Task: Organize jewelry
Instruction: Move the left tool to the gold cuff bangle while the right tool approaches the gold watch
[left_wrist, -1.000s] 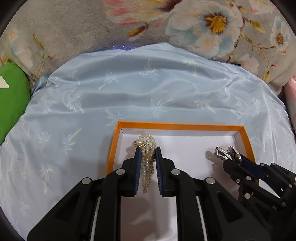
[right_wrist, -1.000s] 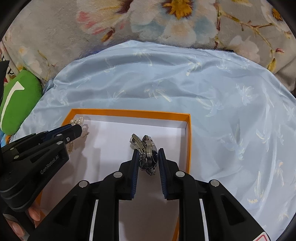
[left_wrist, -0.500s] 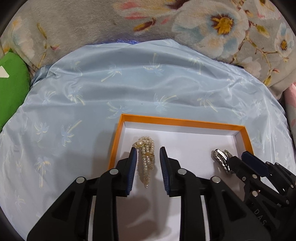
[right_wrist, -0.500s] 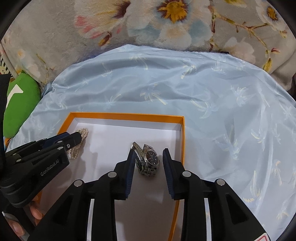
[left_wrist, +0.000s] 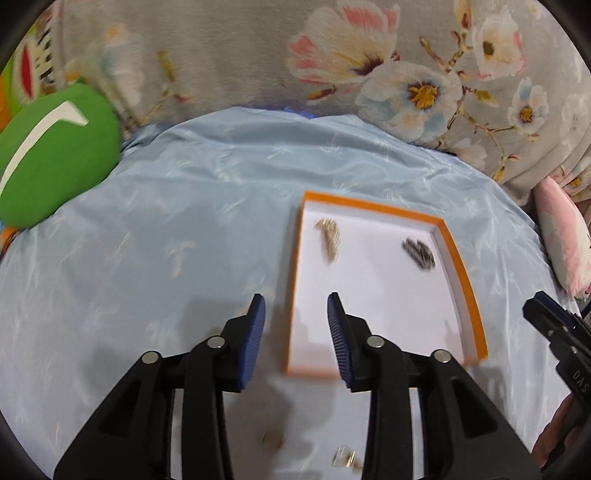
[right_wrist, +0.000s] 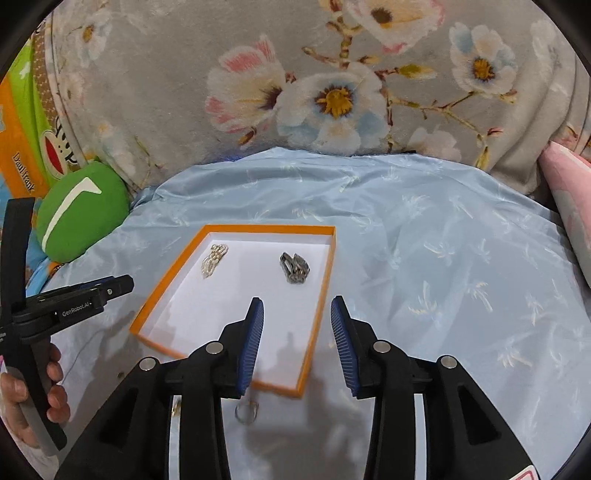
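Both tongs have drawn back and widened since the earlier frames, releasing their loads: left tongs and right tongs gape wide, holding nothing. Pearl bracelet and watch lie apart inside the orange tray, well ahead of the right tongs. Left view is motion-blurred. Small ring, partly hidden beneath the right tongs, lies on the blue cloth outside the tray

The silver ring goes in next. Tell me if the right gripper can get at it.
Probably yes. The small silver ring lies on the blue satin cloth, just outside the orange-rimmed white tray's near edge, below the open right gripper. Nothing covers it.
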